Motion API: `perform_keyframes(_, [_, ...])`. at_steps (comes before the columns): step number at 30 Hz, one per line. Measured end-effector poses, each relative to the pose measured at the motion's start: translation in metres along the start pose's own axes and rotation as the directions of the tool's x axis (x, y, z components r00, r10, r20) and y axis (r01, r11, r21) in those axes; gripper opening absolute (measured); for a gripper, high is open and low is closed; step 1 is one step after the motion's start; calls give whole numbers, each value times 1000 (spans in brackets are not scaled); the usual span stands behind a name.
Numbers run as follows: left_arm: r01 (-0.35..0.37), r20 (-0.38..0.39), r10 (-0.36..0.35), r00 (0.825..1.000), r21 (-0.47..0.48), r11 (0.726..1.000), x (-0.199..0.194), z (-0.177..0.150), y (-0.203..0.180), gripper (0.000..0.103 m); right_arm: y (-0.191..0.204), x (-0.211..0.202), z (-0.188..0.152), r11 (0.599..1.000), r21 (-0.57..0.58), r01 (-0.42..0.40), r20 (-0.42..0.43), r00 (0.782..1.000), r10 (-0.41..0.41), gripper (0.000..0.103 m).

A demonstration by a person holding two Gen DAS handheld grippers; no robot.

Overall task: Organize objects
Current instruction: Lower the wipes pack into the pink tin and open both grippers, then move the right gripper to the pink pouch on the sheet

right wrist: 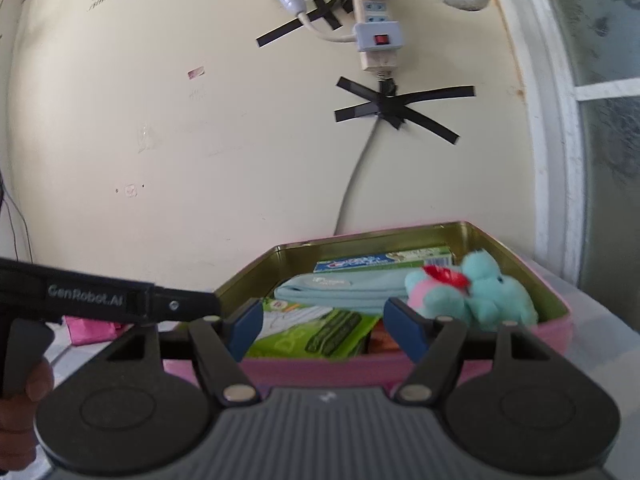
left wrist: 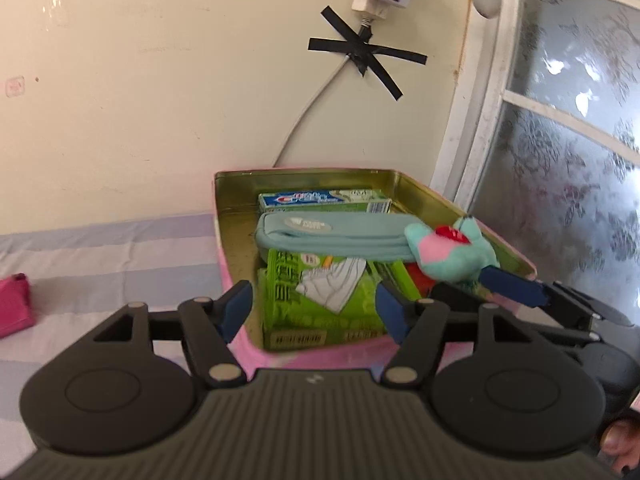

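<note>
An open pink tin (left wrist: 304,173) (right wrist: 360,240) with a gold inside stands against the wall. It holds a toothpaste box (left wrist: 324,200) (right wrist: 384,261), a light blue pouch (left wrist: 328,238) (right wrist: 340,290) and a green packet (left wrist: 316,304) (right wrist: 316,336). A teal and pink plush toy (left wrist: 452,252) (right wrist: 480,292) lies at its right side. My left gripper (left wrist: 316,312) is open just before the tin's near wall, with nothing gripped. My right gripper (right wrist: 325,330) is open too, at the near wall, and the plush lies to the right of its right finger. One blue finger (left wrist: 514,286) of the right gripper shows beside the plush.
The tin rests on a striped sheet (left wrist: 100,264). A pink object (left wrist: 12,304) (right wrist: 88,330) lies to the left. A taped cable (left wrist: 360,54) and a power strip (right wrist: 376,32) hang on the wall behind, and a frosted window (left wrist: 580,140) is on the right. A hand (right wrist: 24,396) holds the left gripper.
</note>
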State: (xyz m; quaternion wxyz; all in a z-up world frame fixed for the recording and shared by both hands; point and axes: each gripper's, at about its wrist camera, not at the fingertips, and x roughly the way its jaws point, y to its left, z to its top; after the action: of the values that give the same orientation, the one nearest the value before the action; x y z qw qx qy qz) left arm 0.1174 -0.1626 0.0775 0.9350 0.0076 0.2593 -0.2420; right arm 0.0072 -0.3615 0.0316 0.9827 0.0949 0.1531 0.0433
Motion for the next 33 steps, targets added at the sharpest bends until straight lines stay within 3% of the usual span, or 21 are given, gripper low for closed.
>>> perform_keyframes(5, [-61, -20, 62, 998, 44, 997, -18, -17, 0, 71, -1, -28, -13, 993, 116, -3, -20, 1000, 6, 69])
perform_keyframes(9, [-102, -30, 104, 994, 54, 993, -30, -31, 10, 72, 8, -40, -21, 990, 141, -13, -59, 998, 22, 69])
perform_keyframes(20, [-250, -64, 249, 966, -6, 968, -52, -59, 76, 74, 64, -43, -21, 996, 47, -75, -105, 991, 80, 69])
perform_keyframes(33, [-395, -107, 388, 915, -57, 917, -62, -79, 156, 77, 128, -13, -36, 981, -50, -186, -229, 958, 170, 69])
